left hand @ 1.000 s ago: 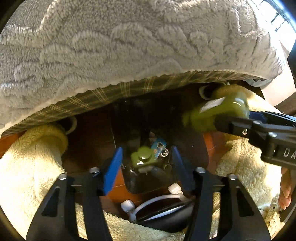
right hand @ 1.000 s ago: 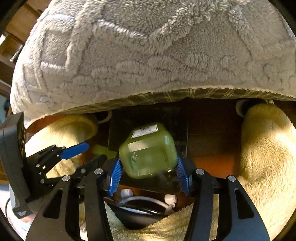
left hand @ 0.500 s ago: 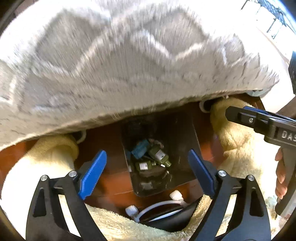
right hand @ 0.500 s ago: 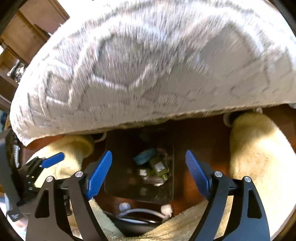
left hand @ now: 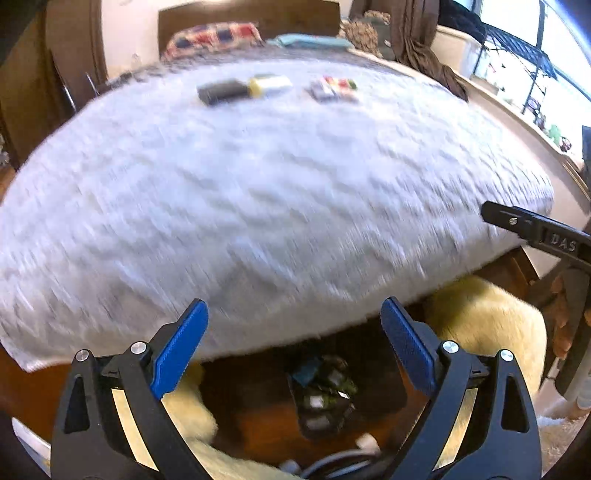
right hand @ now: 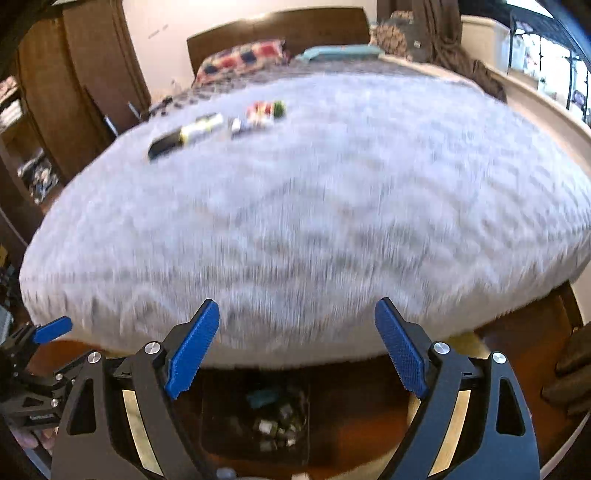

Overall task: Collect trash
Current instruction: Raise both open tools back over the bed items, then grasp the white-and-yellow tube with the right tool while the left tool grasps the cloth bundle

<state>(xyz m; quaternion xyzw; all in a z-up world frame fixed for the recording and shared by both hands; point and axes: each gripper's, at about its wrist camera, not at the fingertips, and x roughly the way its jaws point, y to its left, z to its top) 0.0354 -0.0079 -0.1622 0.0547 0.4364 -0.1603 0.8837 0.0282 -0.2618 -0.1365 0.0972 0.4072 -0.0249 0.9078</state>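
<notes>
My left gripper [left hand: 293,341] is open and empty, raised at the near edge of the bed. My right gripper [right hand: 297,341] is open and empty too. Below both, on the floor, a dark bin [left hand: 384,387] [right hand: 218,432] holds several small bottles and scraps [left hand: 325,387] [right hand: 273,417]. On the grey fluffy blanket [left hand: 277,184] [right hand: 314,203] at the far side lie a dark and yellow item [left hand: 242,88] [right hand: 188,134] and a colourful packet [left hand: 334,86] [right hand: 264,112]. The views are blurred by motion.
Pale yellow fluffy cushions [left hand: 484,325] flank the bin on the wooden floor. Pillows [left hand: 214,37] and a wooden headboard [left hand: 247,11] stand at the far end of the bed. A wardrobe [right hand: 74,92] is left, a window [left hand: 535,55] right.
The right gripper opened and the green bottle dropped into the bin. The left gripper opened as well. Both grippers then rose and tilted up from the bin, bringing the bed top into view.
</notes>
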